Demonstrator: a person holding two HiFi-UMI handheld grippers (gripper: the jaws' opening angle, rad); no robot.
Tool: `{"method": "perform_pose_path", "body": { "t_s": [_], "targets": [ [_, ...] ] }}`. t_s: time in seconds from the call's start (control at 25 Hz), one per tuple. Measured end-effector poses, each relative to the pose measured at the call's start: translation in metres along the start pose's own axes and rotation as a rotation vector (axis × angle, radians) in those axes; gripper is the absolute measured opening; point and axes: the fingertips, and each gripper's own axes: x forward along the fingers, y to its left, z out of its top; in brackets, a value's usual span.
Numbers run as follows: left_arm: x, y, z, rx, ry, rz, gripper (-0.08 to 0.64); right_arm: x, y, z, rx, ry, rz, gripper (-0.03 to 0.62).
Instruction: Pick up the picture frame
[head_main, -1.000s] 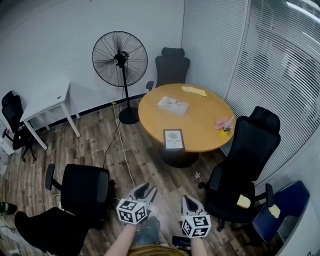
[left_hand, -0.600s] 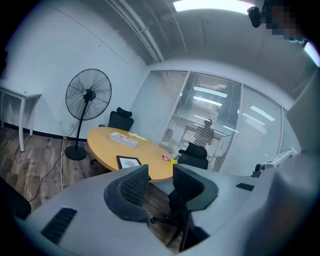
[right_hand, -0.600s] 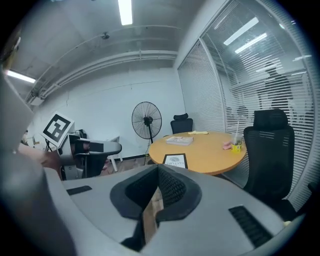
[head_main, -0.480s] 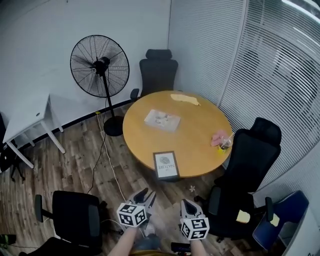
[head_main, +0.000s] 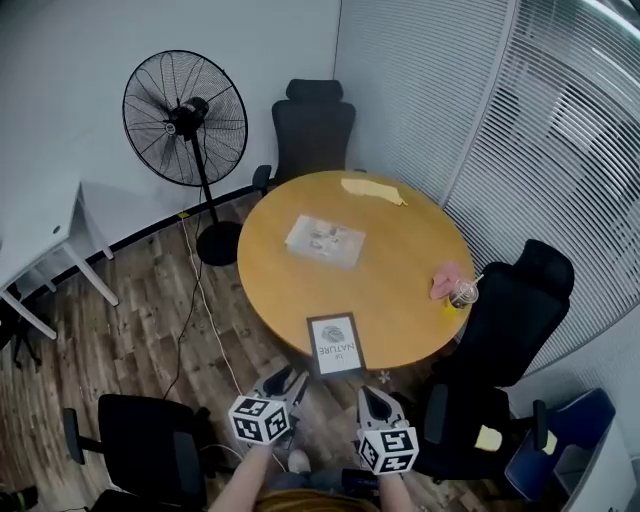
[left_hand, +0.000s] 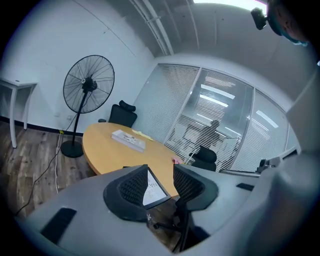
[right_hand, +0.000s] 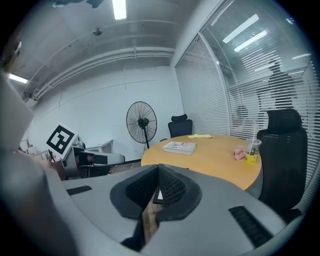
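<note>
So the picture frame (head_main: 336, 344) lies flat, face up, right at the near rim of the round wooden worktop (head_main: 400, 250). It has a dark border round a white print. I can't tell if its near edge hangs over the rim a bit. I'd guess it's light and stiff, so it should lift as one piece without flexing. The front is probably glazed, which means slick and breakable, so no squeezing across the face. The best bet looks like pinching the dark border at the near edge, one finger on top and one underneath, or sliding it towards the rim first if nothing sticks out. Both grippers hover over the floor just short of the worktop, not touching anything. The left gripper (head_main: 292, 378) has its fingers apart and opening, with the frame showing through the gap but well ahead of the tips. The right gripper (head_main: 373, 397) has its fingers practically together with nothing in them, and it sits just right of the frame's near corner.
</note>
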Motion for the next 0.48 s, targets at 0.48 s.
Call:
{"method": "perform_pose_path", "body": {
  "t_s": [0.48],
  "targets": [
    [0.036, 0.011, 0.008, -0.009, 0.035, -0.011, 0.176, 0.020, -0.031, 0.002, 0.010, 0.011, -0.042, 0.012]
  ]
}}
